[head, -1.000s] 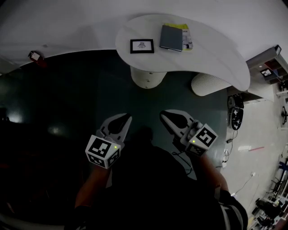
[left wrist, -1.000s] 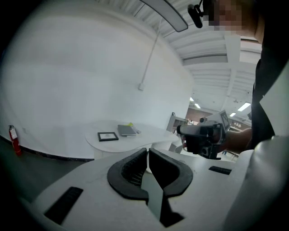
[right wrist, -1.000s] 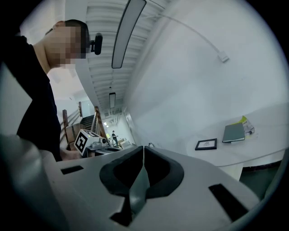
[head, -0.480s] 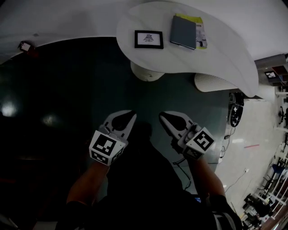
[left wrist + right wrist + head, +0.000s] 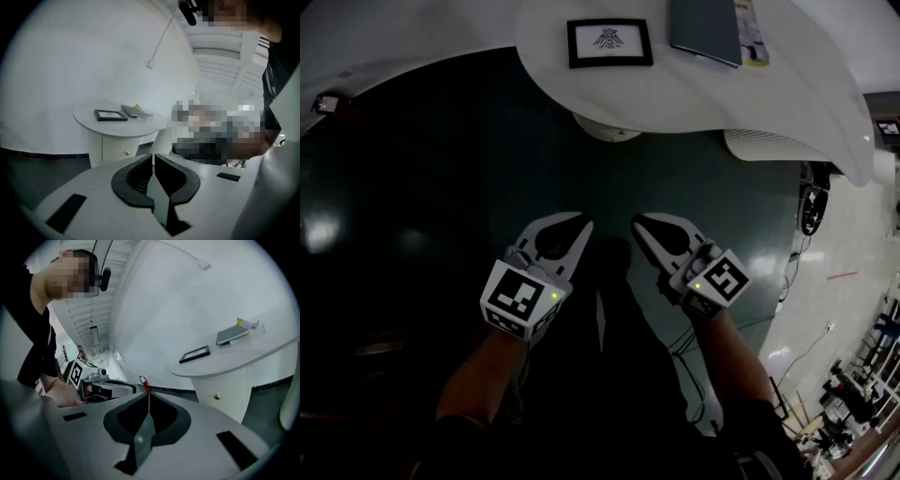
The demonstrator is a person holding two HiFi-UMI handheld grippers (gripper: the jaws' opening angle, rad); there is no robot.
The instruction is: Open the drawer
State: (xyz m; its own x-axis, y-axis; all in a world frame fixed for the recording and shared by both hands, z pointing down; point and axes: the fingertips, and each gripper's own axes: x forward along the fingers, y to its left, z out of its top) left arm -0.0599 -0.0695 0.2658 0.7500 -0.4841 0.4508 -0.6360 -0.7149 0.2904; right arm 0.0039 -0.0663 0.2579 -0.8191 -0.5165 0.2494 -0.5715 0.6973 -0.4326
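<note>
Both claws are closed and empty. The left gripper at lower centre of the head view and the right gripper beside it each have their jaws pressed together, and neither gripper view shows anything between them. They hang over the dark floor, well apart from the white table at the top of the frame. The drawer is in the table's ribbed pedestal. Its outline is hard to make out, and only the small knob marks it. From above, the tabletop hides it. A framed picture lies on the table, and a grey notebook is cut off by the upper edge.
</note>
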